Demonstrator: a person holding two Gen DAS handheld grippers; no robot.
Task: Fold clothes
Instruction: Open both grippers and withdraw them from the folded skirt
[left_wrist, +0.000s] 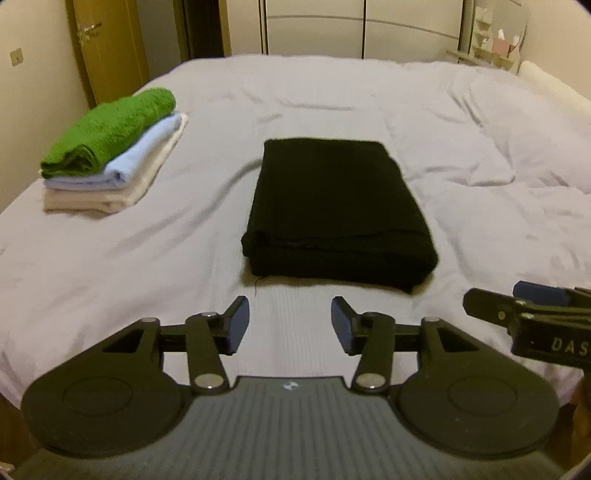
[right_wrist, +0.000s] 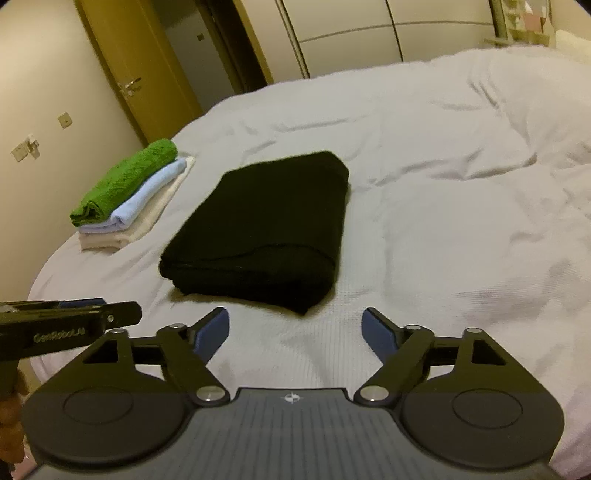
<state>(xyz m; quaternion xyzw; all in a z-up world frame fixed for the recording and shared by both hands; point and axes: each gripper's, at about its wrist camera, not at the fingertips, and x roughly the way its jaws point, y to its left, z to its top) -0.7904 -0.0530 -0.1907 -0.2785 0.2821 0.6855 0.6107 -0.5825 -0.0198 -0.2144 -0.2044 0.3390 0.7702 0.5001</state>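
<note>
A black cloth (left_wrist: 334, 210) lies folded into a thick rectangle on the white bed (left_wrist: 332, 96); it also shows in the right wrist view (right_wrist: 258, 229). My left gripper (left_wrist: 290, 325) is open and empty, just short of the cloth's near edge. My right gripper (right_wrist: 295, 332) is open and empty, near the cloth's near right corner. The right gripper shows from the side at the left wrist view's right edge (left_wrist: 524, 314). The left gripper shows from the side at the right wrist view's left edge (right_wrist: 70, 317).
A stack of folded towels, green (left_wrist: 110, 133) on light blue on white, sits at the bed's left side, also in the right wrist view (right_wrist: 125, 188). A wooden door (right_wrist: 136, 66) and wardrobe (left_wrist: 362, 26) stand behind. Rumpled bedding spreads right.
</note>
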